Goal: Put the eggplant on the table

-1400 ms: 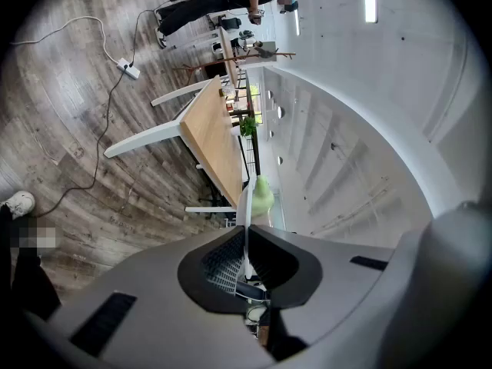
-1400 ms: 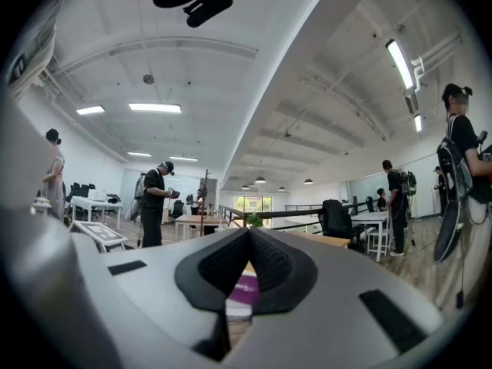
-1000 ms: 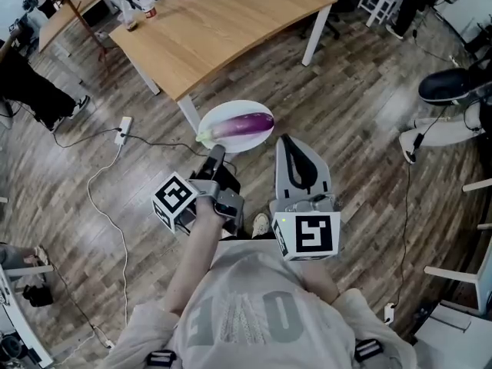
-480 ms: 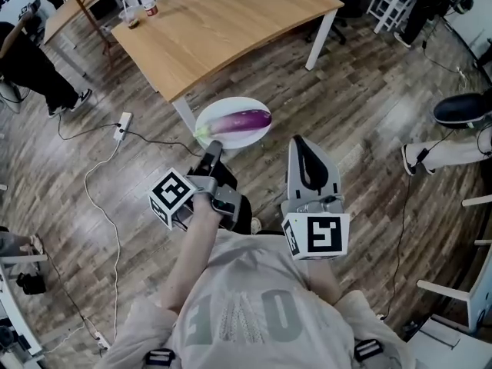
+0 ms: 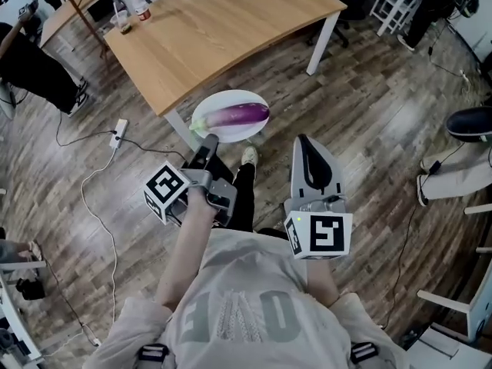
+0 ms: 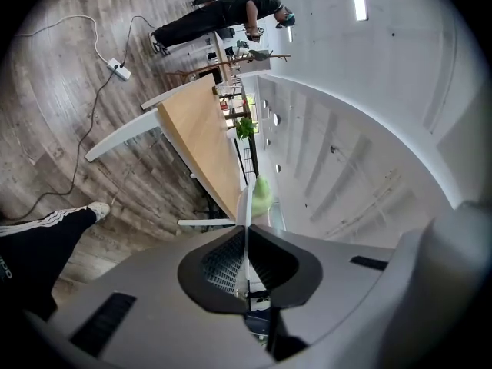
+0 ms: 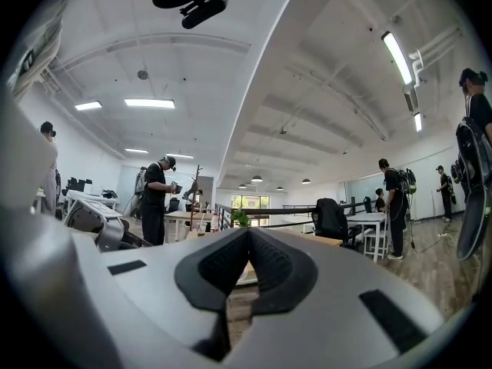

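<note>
Left gripper (image 5: 206,146) is pinching the near rim of the white plate (image 5: 223,100), jaws narrow on it. Eggplant (image 5: 241,114) is lying on that plate, long axis crosswise to the gripper, green stem end pointing left. Right gripper (image 5: 309,146) is pressed closed on nothing, near the plate's right side. Wooden table (image 5: 215,21) is sitting just beyond the plate, its near edge closest to the left hand.

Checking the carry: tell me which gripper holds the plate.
The left gripper: its fingers pinch the plate at its rim. The right gripper is shut, empty.
</note>
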A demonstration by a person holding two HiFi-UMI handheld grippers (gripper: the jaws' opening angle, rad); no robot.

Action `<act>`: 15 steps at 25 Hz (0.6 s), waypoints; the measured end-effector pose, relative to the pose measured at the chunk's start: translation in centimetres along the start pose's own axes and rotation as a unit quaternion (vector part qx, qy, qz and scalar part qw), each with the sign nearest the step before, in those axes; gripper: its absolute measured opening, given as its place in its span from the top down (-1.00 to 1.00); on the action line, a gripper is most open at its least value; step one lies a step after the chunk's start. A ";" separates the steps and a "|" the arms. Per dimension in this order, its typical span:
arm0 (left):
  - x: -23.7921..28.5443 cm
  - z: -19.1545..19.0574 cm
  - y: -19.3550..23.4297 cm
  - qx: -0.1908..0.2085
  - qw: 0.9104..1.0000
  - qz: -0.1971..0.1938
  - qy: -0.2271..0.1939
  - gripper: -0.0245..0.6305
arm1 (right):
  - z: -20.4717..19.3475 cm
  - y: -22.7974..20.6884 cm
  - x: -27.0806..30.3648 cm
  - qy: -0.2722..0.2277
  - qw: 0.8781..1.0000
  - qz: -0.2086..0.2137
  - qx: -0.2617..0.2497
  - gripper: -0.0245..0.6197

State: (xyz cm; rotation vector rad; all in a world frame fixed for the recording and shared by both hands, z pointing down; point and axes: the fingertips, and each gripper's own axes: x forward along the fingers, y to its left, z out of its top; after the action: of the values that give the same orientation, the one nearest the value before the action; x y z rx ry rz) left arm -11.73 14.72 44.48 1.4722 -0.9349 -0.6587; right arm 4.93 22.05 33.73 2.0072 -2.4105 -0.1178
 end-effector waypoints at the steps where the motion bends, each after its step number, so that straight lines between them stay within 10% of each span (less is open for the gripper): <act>1: 1.1 0.5 -0.1 -0.001 1.000 -0.005 -0.001 0.86 | -0.3 -0.4 0.8 -0.002 1.000 -0.002 -0.004 0.87; 15: 17.7 7.0 -3.6 -0.003 1.000 -0.012 0.007 0.86 | -0.6 -6.2 19.4 0.010 1.000 0.012 -0.004 0.87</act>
State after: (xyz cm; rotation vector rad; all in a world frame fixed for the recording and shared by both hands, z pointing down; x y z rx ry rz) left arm -7.89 -4.18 42.22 1.4831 -0.9054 -0.6668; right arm 7.54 1.82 33.04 1.9646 -2.4184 -0.1048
